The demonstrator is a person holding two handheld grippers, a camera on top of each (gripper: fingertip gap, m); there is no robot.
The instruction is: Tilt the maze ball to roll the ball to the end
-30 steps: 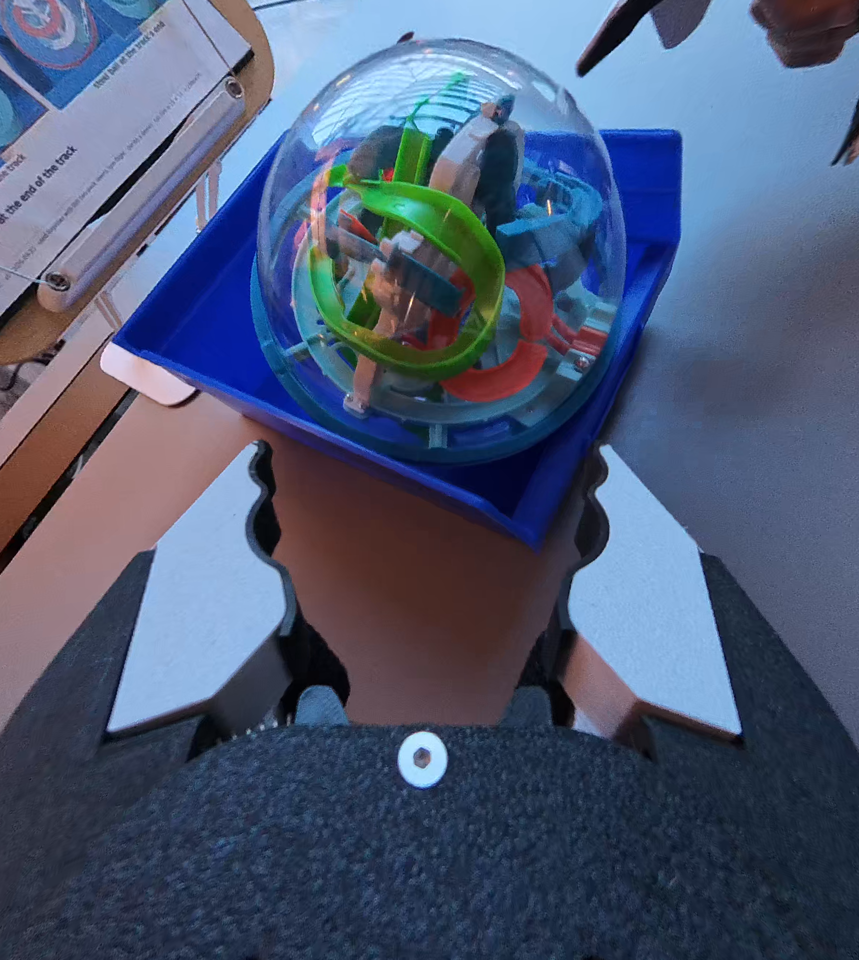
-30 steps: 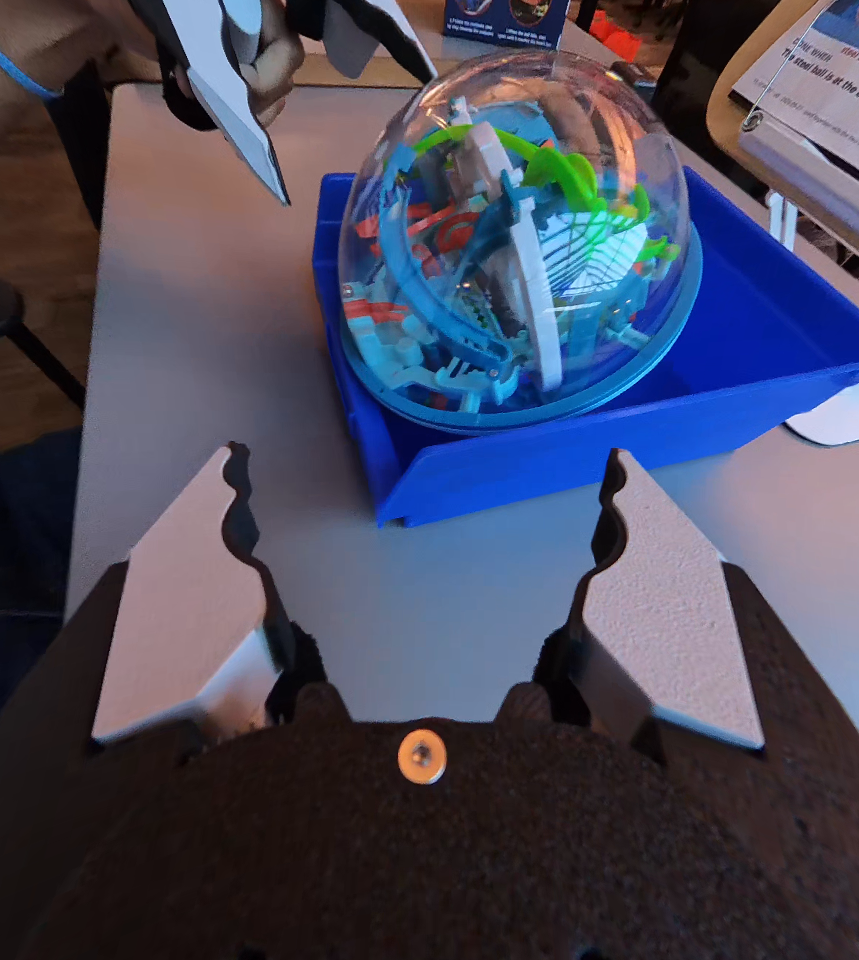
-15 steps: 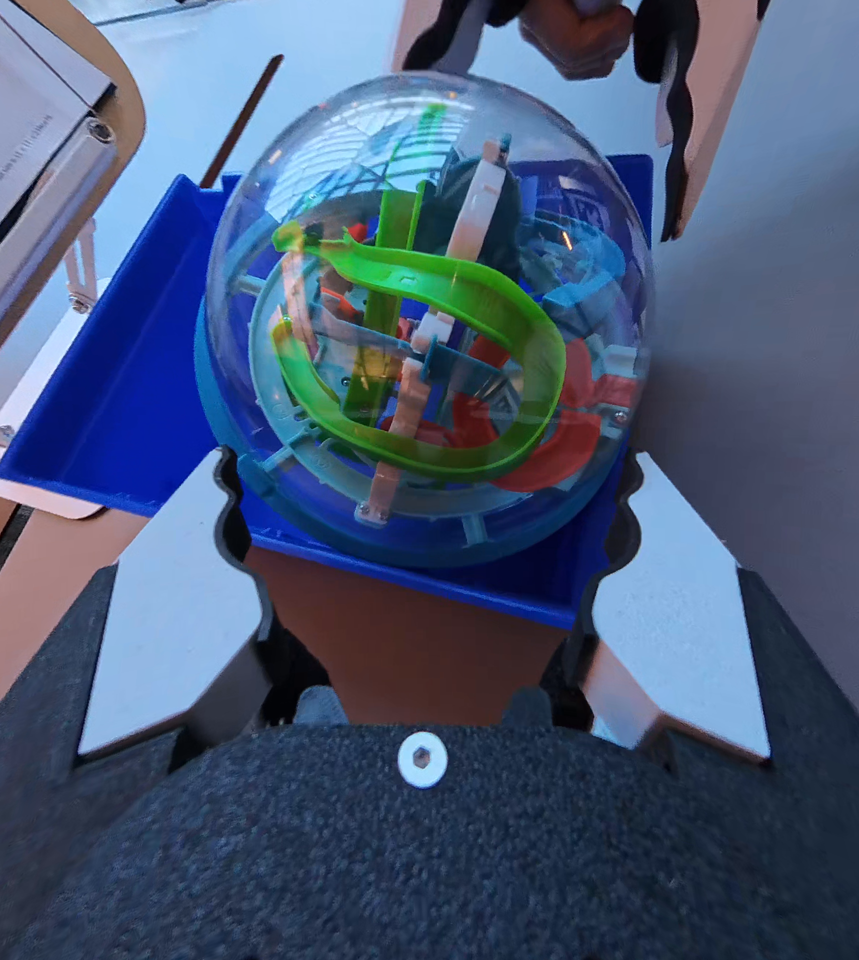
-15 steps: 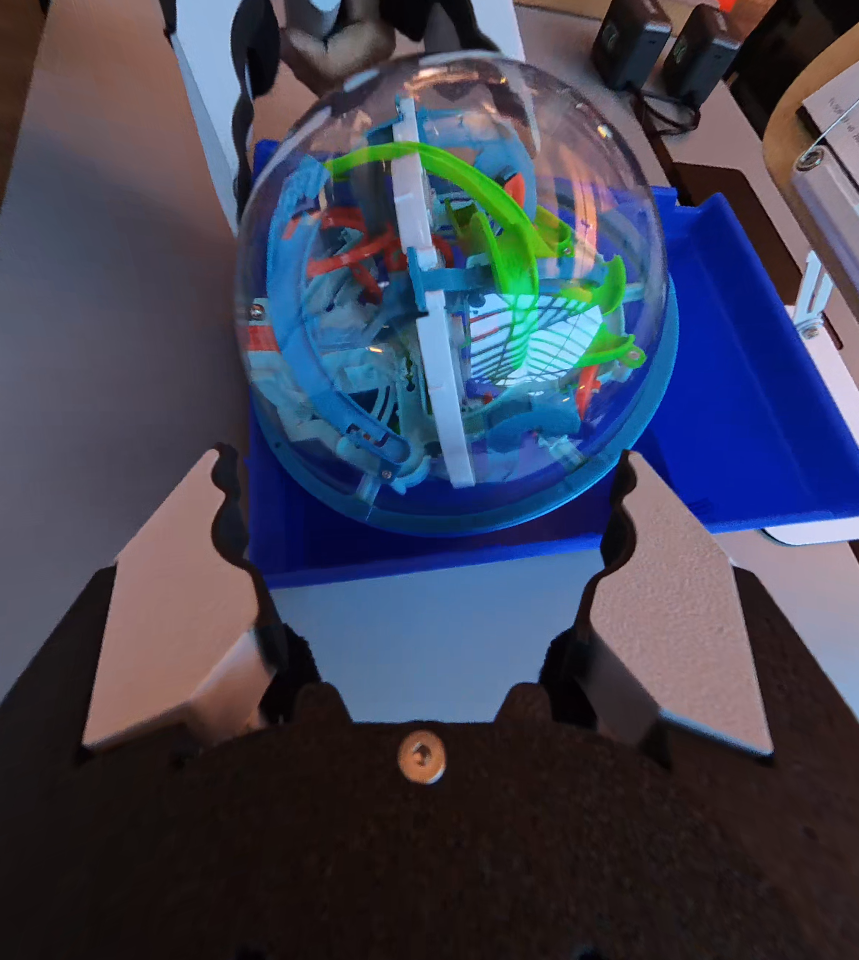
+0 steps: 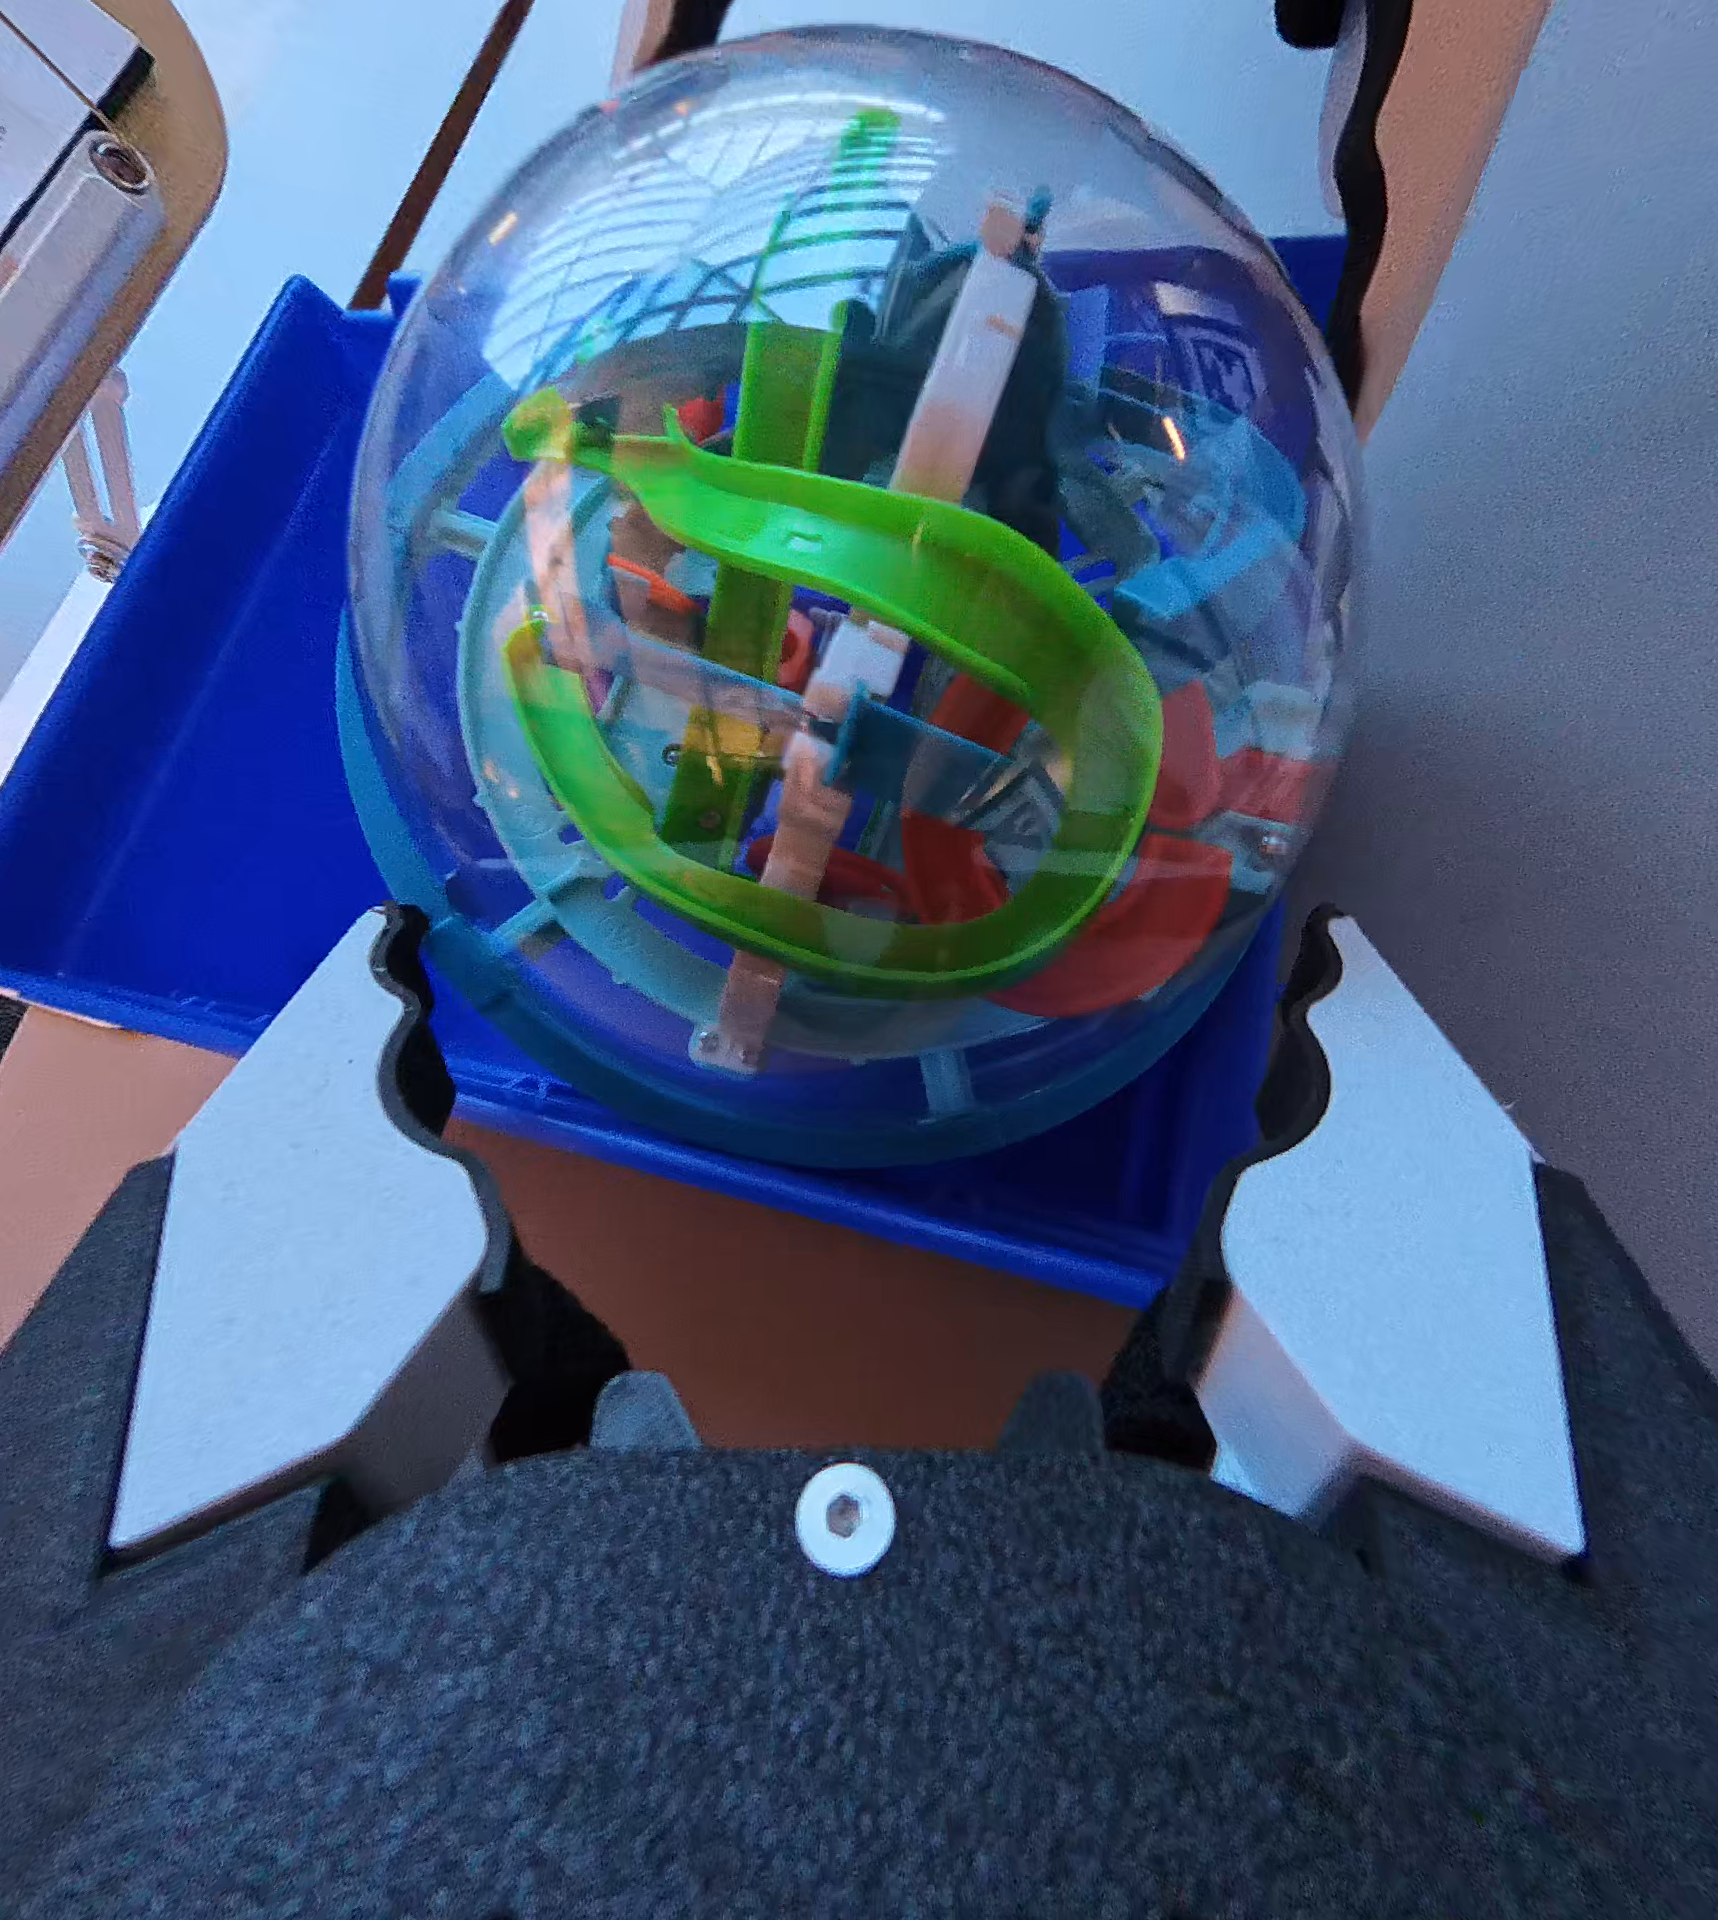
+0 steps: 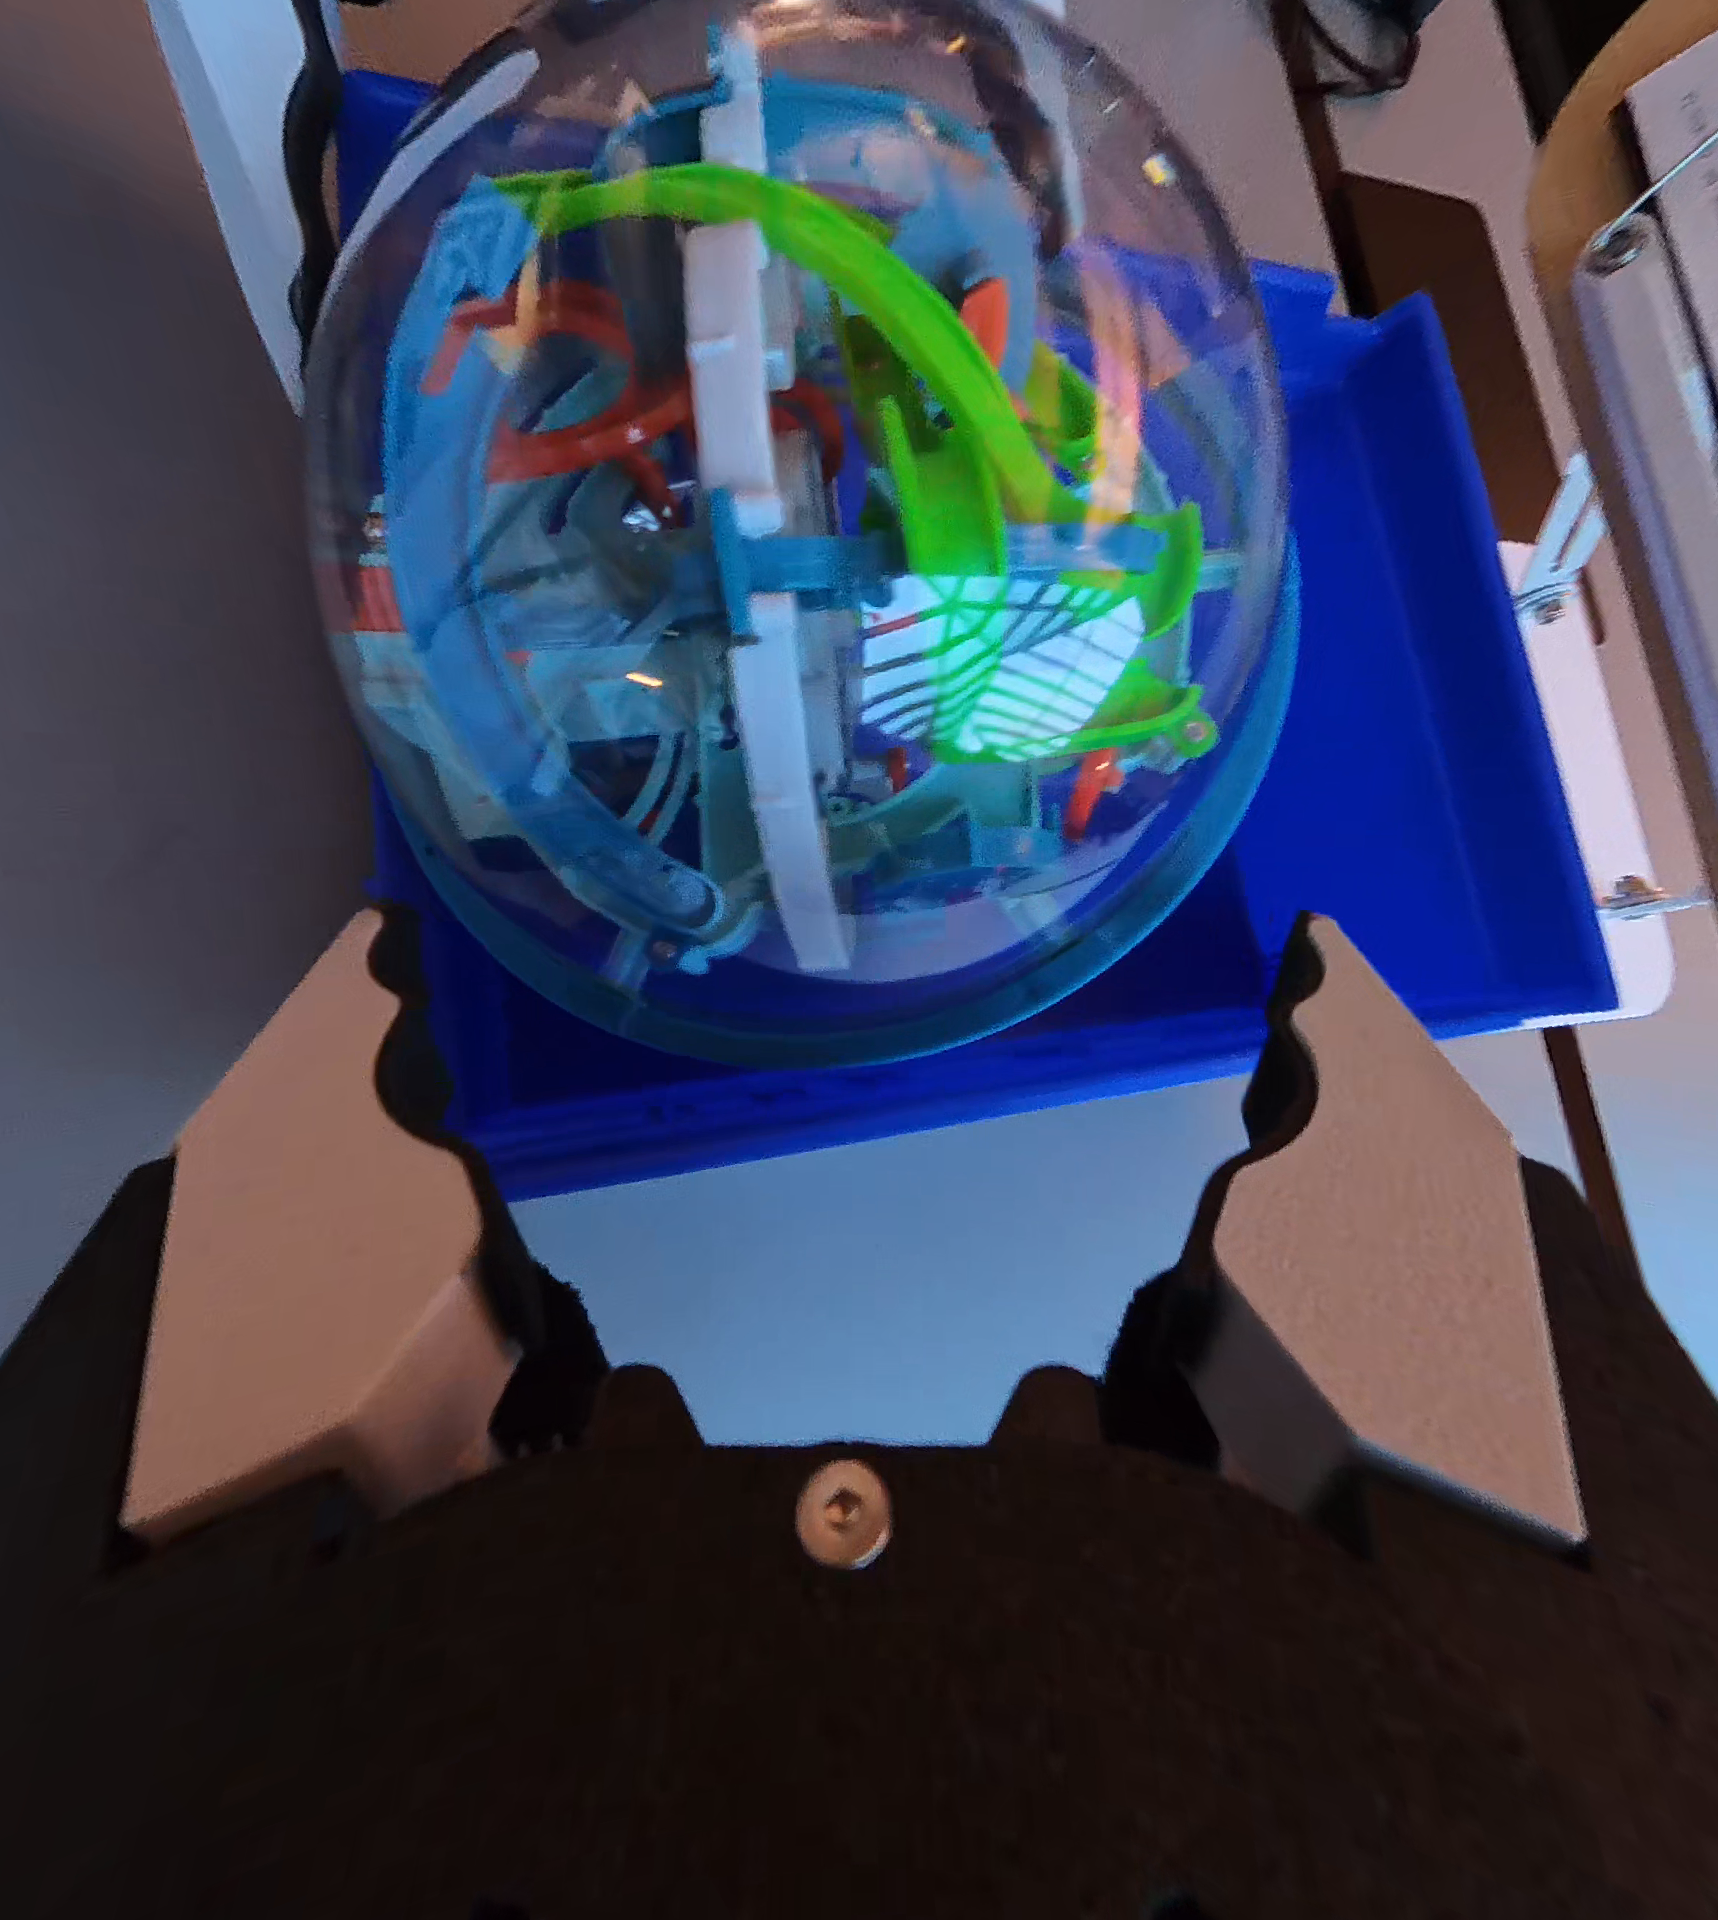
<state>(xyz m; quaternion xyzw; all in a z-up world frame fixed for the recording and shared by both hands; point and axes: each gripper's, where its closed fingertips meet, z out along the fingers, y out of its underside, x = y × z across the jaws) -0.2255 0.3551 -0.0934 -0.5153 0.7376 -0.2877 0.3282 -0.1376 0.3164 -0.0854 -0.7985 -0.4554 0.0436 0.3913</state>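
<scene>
Clear maze ball (image 5: 850, 582) (in blue tray (image 5: 159, 790)) between both spread grippers, seemingly untouched.

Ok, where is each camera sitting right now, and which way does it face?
Left wrist view: on the left hand-held gripper, looking down its open fingers at the maze ball in the blue tray; the other gripper's fingers show beyond.
Right wrist view: on the right hand-held gripper, facing the ball from the opposite side, its fingers open.
Shared: ball, tray, table, the stand with a printed sheet.
</scene>
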